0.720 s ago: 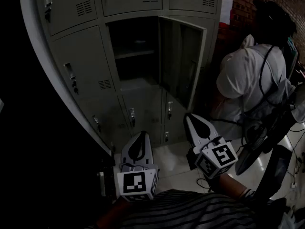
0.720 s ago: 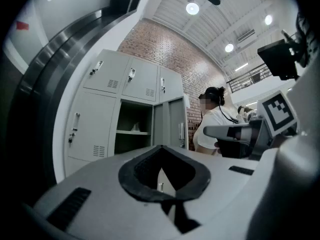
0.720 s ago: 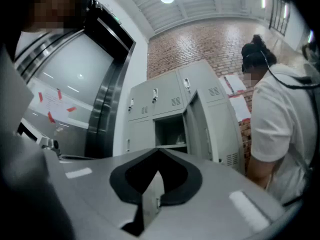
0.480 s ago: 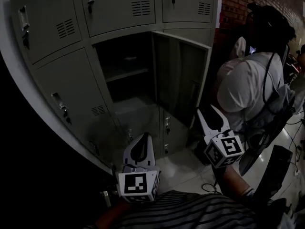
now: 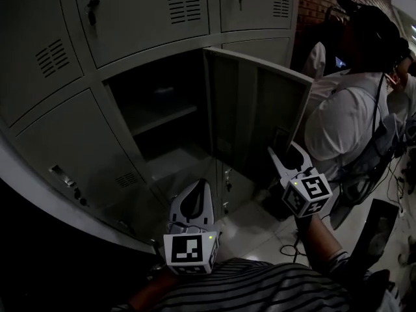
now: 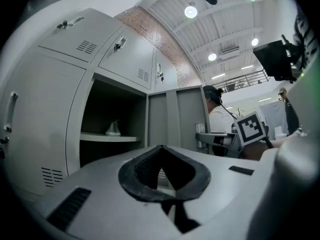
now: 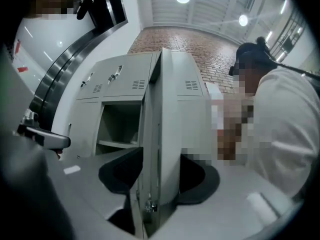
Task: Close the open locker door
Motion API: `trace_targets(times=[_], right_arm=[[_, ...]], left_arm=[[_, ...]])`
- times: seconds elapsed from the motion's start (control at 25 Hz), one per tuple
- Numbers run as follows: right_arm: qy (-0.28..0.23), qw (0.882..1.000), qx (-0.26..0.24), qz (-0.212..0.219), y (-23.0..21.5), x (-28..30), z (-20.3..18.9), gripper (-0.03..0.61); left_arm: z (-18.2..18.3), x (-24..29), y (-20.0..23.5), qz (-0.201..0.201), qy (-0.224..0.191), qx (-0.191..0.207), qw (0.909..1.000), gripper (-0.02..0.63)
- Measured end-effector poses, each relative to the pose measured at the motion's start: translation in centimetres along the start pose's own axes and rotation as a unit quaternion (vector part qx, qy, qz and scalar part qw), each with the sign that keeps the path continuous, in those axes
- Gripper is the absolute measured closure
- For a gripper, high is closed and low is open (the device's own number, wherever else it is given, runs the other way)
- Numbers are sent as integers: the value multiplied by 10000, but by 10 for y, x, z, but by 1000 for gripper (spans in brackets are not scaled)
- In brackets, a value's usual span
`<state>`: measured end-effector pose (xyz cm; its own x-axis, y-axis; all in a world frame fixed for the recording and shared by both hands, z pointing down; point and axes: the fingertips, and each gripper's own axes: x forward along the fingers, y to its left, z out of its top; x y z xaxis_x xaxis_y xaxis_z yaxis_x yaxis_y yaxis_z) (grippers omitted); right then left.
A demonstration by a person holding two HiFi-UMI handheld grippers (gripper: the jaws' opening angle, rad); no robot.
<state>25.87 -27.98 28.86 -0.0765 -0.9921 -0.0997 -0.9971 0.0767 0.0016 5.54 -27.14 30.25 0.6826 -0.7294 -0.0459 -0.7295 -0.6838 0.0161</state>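
Grey locker bank (image 5: 149, 12) ahead; my R gripper (image 5: 286, 153) is spread wide astride open door (image 5: 253, 109) edge, L gripper (image 5: 198, 186) pinched closed, empty.

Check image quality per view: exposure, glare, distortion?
Head view: underexposed, open locker interior nearly black, lower left falls black. Left gripper view: well lit, ceiling lamp blooms, fisheye bows the lockers. Right gripper view: bright, locker door edge close-up and soft.
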Motion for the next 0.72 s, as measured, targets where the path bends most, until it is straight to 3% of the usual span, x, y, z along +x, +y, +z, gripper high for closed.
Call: trace_targets(times=[0.12,0.32,0.56,0.72], right_arm=[[-60,9999,31,153,21,-4,3,428],[-117,9967,77,794,91,-12,7,457],[-87,9887,-49,1498,180,2,0,378],[-82,9816,108,1904,230,24,-1,406]], left_arm=[[-6,0,15,85,42,-81,9999,611],[-10,-13,36,278,31,-182,9994,611],[-17,-40,80,824,57,-240,9963,611],[-19,-58,114,1218,42,-240,9923,611]])
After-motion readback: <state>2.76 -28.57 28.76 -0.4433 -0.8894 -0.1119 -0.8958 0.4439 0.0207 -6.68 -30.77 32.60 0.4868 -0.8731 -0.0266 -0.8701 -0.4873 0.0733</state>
